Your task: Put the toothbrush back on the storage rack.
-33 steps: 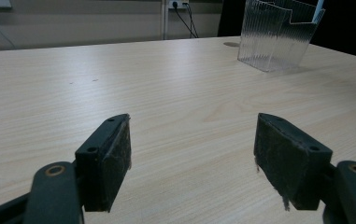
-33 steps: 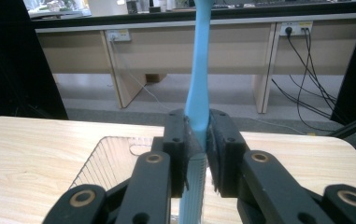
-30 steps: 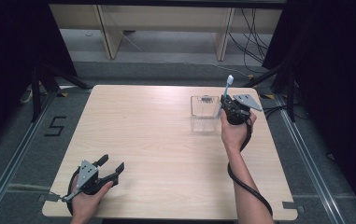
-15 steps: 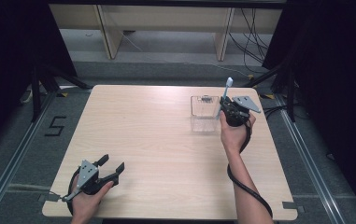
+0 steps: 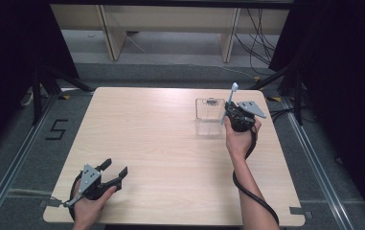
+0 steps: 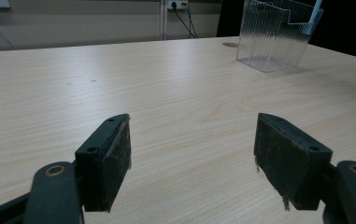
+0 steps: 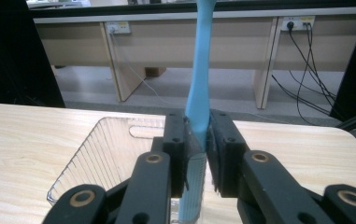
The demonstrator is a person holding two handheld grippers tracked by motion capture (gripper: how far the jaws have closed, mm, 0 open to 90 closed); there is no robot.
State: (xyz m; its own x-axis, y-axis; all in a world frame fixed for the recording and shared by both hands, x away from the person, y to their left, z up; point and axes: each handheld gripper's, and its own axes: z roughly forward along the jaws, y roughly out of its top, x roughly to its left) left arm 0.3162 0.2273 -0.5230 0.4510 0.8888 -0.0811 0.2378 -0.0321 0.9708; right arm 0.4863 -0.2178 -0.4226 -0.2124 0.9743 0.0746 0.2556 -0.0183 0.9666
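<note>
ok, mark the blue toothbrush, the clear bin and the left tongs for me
blue toothbrush (image 7: 199, 100), right gripper view, on its handle above the jaws.
clear bin (image 5: 209, 125), high view, on its near wall.
left tongs (image 6: 192, 161), left gripper view, midway between the open pads.

The toothbrush (image 7: 198, 100) between the black jaws of the right gripper (image 7: 196, 154) is light blue. The ribbed box (image 7: 115, 154) just beside them is clear. The desk (image 5: 161, 139) has pale wood grain.
</note>
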